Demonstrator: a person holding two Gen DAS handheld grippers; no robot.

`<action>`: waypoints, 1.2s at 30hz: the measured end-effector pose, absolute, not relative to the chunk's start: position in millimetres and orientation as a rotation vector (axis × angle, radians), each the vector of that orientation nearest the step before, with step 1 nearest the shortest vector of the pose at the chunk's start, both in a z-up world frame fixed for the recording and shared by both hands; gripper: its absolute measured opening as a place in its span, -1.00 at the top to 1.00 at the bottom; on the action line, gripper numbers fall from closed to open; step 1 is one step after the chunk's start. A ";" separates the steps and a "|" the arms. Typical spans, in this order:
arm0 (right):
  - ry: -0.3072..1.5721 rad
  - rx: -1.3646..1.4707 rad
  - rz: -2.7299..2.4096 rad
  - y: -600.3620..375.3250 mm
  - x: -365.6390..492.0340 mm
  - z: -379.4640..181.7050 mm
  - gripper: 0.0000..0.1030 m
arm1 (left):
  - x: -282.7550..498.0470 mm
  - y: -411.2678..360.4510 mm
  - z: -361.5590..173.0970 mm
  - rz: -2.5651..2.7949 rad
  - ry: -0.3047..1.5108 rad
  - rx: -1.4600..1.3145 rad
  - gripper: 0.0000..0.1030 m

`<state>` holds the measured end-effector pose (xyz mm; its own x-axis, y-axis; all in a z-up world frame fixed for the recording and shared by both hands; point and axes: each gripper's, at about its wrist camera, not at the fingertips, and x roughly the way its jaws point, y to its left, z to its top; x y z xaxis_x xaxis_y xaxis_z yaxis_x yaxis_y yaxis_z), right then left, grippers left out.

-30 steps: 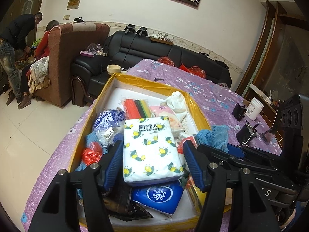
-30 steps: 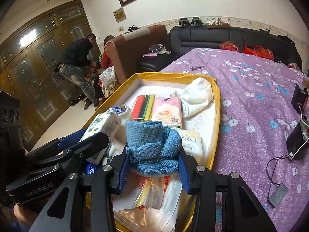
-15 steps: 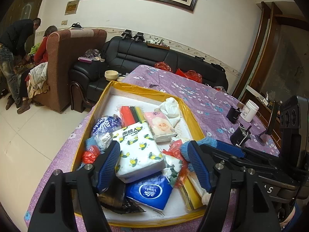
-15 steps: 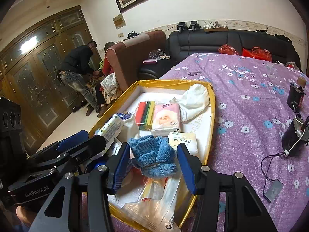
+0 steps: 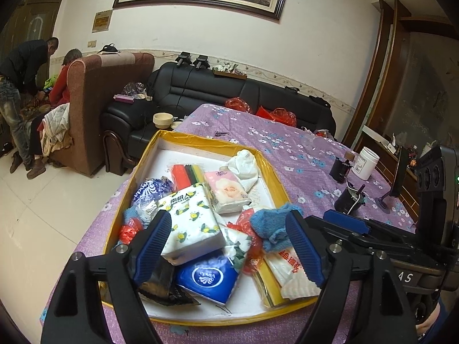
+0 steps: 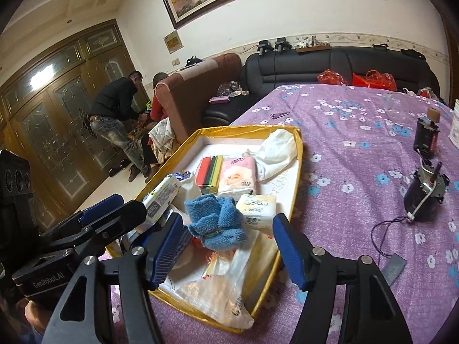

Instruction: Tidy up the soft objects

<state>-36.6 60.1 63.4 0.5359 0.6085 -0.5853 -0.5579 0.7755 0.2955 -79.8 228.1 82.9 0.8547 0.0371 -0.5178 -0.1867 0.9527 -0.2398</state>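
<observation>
Looking across the purple tabletop (image 6: 358,154), we've got bare cloth right of the yellow-rimmed tray (image 6: 297,177). Four tissue packs crowd it in the left view; only the right view shows a fifth, cream pack (image 6: 258,209). One blue cloth (image 6: 216,222) lies free atop the pile. Left hand-held gripper (image 5: 229,250) and right hand-held gripper (image 6: 229,250) both gape wide, holding nothing.

The left tool (image 5: 229,246) hangs spread wide above the lemon-print tissue pack (image 5: 190,225) in the yellow-rimmed tray (image 5: 200,140).
</observation>
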 end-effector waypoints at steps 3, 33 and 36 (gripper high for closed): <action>0.711 0.074 0.680 52.7 -43.7 64.7 -0.45 | -84.3 223.3 82.8 0.116 0.530 -0.282 -0.58; 0.680 0.168 0.380 -11.3 -182.7 54.3 -0.79 | -211.1 152.7 73.0 0.177 0.432 -0.097 -1.00; 0.639 0.131 0.360 -3.8 -204.5 52.8 -0.82 | -227.4 153.8 66.8 0.250 0.440 -0.045 -1.00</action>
